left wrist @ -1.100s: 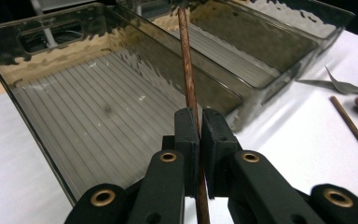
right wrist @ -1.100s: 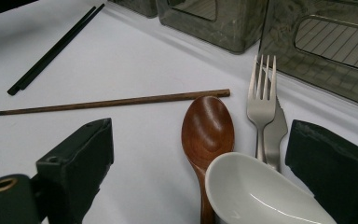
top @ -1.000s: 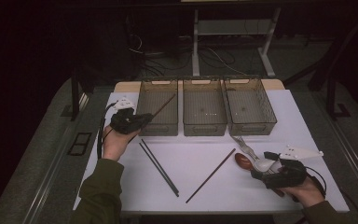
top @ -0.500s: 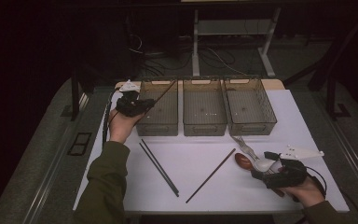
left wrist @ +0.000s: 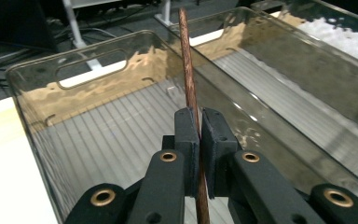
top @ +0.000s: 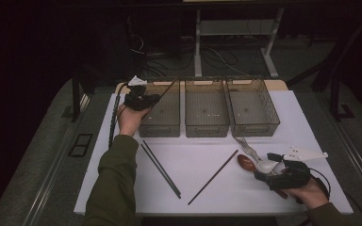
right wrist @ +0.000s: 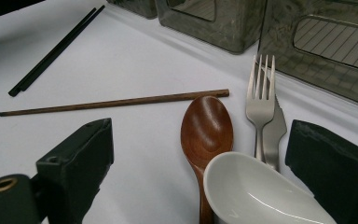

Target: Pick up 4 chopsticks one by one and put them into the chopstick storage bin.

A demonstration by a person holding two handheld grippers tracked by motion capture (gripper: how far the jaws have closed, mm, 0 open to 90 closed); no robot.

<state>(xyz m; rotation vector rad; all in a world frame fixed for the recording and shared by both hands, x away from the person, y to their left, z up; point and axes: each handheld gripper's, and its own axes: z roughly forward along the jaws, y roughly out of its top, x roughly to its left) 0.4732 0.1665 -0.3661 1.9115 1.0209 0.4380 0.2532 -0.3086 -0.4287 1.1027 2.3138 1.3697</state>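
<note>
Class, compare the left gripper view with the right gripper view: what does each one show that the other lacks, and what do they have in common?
Left gripper view: the left hand-held gripper shut on a held brown chopstick, above a bin's ribbed floor.
Right gripper view: the right hand-held gripper open, around a wooden spoon, white spoon and fork; a lying brown chopstick; black chopsticks.
Shared: clear bins and the white table.

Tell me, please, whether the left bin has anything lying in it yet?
Empty: the left bin shows bare ribbed floor; the brown chopstick is above it, clamped in the left gripper.
</note>
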